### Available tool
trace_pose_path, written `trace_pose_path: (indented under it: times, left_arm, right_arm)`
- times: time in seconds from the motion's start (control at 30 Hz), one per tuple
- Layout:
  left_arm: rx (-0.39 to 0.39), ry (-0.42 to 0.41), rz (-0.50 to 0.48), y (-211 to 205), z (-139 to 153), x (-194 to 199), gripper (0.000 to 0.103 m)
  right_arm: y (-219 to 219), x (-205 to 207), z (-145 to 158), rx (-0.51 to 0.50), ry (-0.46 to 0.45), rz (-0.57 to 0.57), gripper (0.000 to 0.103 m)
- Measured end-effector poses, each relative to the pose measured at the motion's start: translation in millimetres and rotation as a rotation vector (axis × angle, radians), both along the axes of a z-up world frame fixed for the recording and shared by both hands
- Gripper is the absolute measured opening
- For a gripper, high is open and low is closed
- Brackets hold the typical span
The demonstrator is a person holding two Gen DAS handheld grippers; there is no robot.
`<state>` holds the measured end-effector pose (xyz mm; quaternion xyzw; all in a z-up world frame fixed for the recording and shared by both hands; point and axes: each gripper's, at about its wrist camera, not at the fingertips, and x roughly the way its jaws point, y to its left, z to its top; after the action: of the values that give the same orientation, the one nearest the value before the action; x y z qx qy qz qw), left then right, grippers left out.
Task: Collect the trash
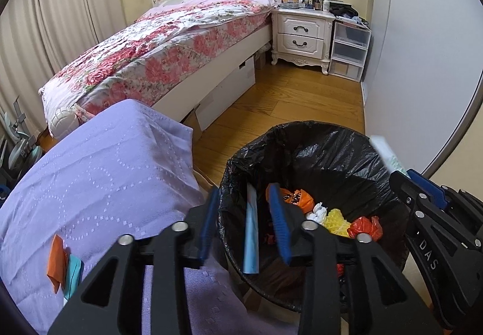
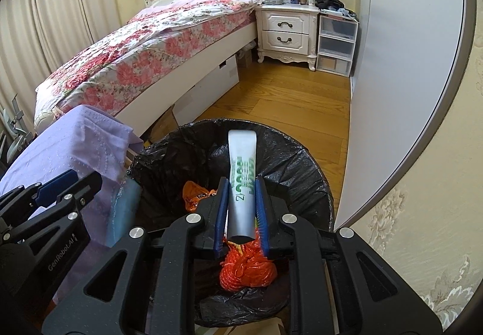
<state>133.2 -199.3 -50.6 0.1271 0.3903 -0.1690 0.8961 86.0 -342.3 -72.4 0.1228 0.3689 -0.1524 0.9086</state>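
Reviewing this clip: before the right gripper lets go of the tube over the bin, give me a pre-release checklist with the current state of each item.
1. Tube clamped between the right gripper fingers: ok.
2. Tube above the bin opening, not over the floor: ok.
3. Black liner folded over the rim, mouth open: ok.
4. Left gripper out of the drop path: ok; it is open at the bin's near left edge, holding nothing.
5. Room in the bin for the tube: ok; wrappers only cover the bottom.
6. Trash left on the purple cloth: not ok; orange scrap and teal scrap remain.
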Motion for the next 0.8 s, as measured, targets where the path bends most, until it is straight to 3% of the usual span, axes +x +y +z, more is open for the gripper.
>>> trace_pose_path:
  times: [0.03,0.3,0.47,0.57,0.8]
  left_arm:
    - [0.000,-0.004,0.003,0,1,0,0.043]
    - [-0.012,-0.010,0.018,4,3,0,0.060]
    - [-0.021,-0.015,0.018,6,6,-2,0.070]
    - [-0.023,-0.021,0.019,7,9,-5,0.071]
    - [-0.022,-0.036,0.035,15,15,-10,0.072]
  right_arm:
    - [0,0,0,-0.002,-0.003,-0.004,0.034]
    - [-5,-5,3,-0.014,-0.015,-0.028,0.037]
    - [-5,-9,6,-0.034,-0.026,-0.043,0.050]
    - [-5,-12,8,-0.044,-0.032,-0.051,0.058]
    - [-3,-15,10,-0.056,-0.034,-0.054,0.064]
